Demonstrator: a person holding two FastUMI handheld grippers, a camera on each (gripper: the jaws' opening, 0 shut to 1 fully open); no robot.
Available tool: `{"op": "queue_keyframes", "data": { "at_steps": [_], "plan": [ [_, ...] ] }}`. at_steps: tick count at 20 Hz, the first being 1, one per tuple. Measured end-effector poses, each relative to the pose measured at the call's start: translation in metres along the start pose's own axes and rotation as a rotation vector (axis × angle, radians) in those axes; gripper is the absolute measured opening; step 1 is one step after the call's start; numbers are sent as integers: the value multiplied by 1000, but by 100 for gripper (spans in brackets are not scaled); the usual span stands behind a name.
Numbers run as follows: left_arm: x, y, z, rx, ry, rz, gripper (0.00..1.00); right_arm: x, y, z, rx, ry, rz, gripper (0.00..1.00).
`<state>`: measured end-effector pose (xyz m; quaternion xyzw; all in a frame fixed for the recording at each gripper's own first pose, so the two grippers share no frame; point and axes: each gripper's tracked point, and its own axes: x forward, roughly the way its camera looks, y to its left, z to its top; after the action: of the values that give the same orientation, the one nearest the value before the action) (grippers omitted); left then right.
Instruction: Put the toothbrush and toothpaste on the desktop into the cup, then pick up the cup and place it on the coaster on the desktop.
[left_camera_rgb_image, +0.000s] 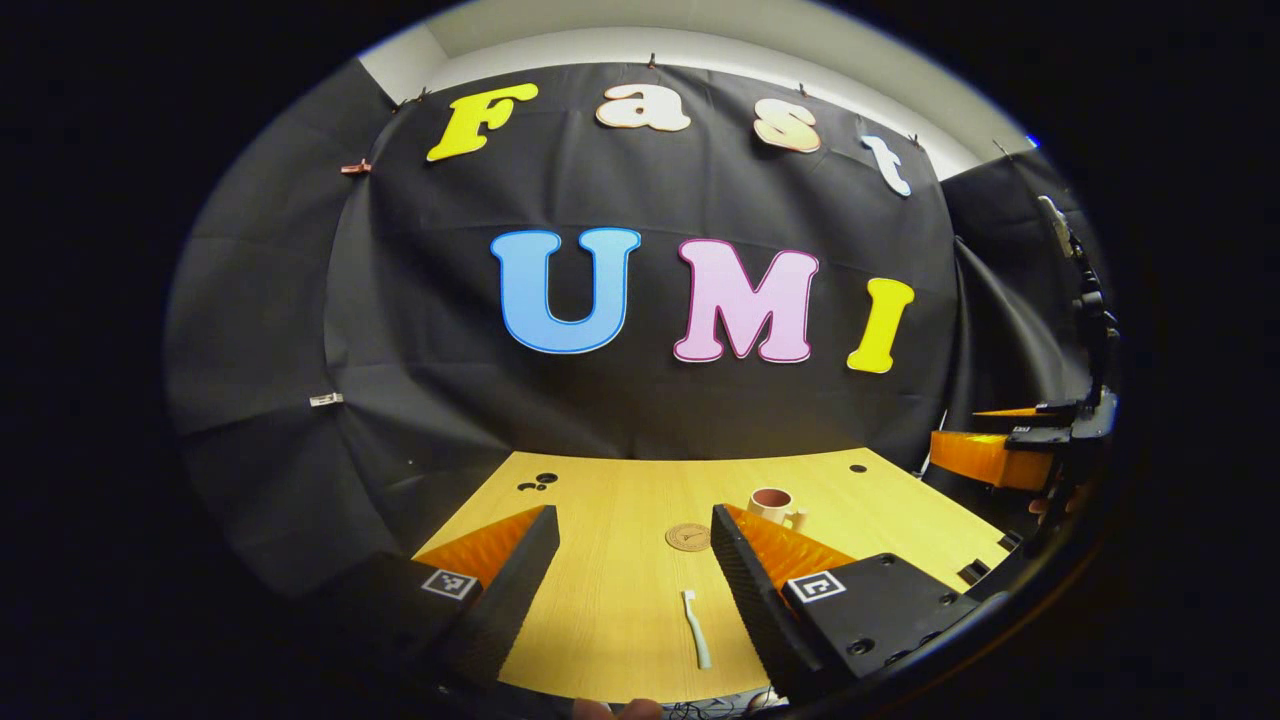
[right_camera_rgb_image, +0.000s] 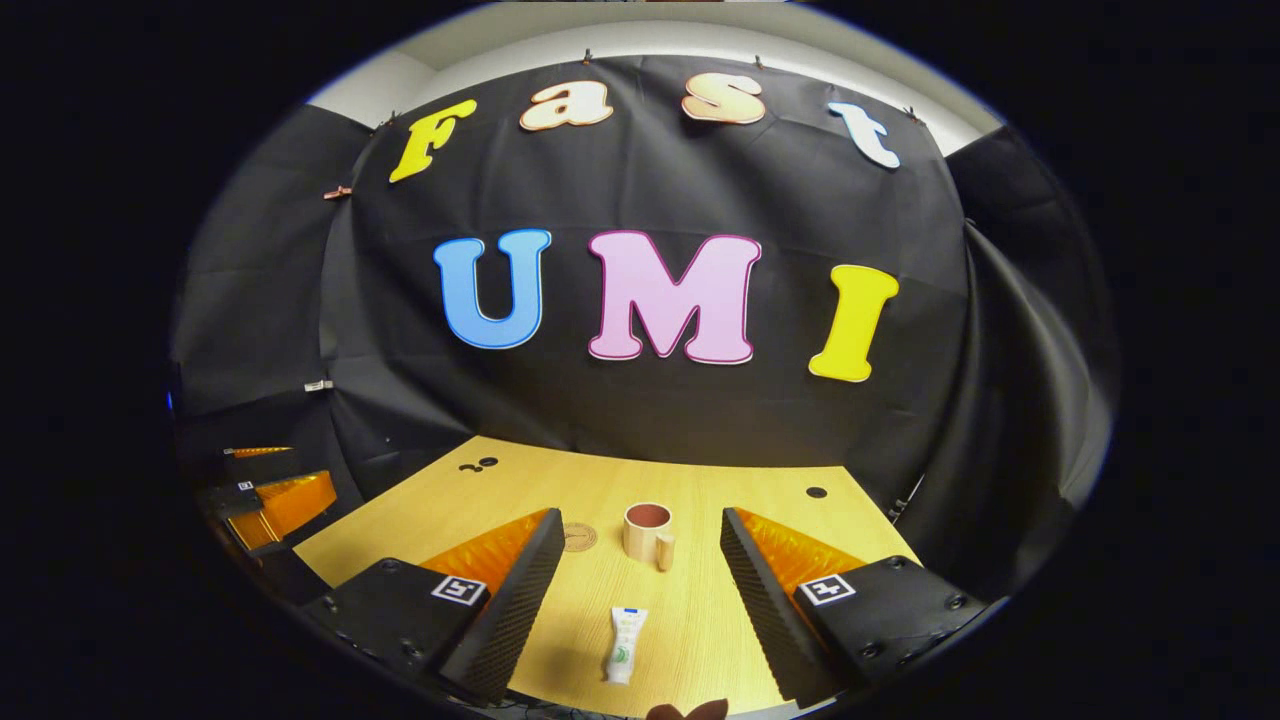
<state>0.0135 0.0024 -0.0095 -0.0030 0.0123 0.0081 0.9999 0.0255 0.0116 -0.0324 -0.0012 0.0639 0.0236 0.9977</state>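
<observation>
On the desk, as I read both feeds from my station:

Desk: my light wooden desktop runs back to the black cloth wall, with small dark round holes near its far corners.

Left gripper: I hold the left gripper above the near edge of the desk, fingers spread wide and grasping nothing. From the right gripper view I see it off at the left edge, beside the desk.

Right gripper: the right gripper hangs above the near edge too, fingers released and well apart, with nothing between them. From the left gripper view I see it far to the right, past the desk's side.

Toothbrush: a pale, slim plastic toothbrush lies flat on the wood between my left fingers, head toward the wall, closer to the right finger.

Toothpaste: a small white tube of toothpaste with green print lies flat near the front edge, between my right fingers, cap end toward me.

Cup: a cream ceramic cup with a reddish-brown inside stands upright mid-desk, handle turned toward me; it holds nothing I can see.

Coaster: a round tan woven coaster lies bare just left of the cup, apart from it.
</observation>
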Motion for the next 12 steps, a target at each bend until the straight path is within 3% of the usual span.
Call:
{"op": "queue_keyframes", "data": {
  "at_steps": [5,12],
  "plan": [
    [8,1,-2,5,6,7,96,9,5,-3,-5,19,17,97],
    [14,2,-11,10,23,11,96,55,6,-97,-75,392,49,97]
  ]
}}
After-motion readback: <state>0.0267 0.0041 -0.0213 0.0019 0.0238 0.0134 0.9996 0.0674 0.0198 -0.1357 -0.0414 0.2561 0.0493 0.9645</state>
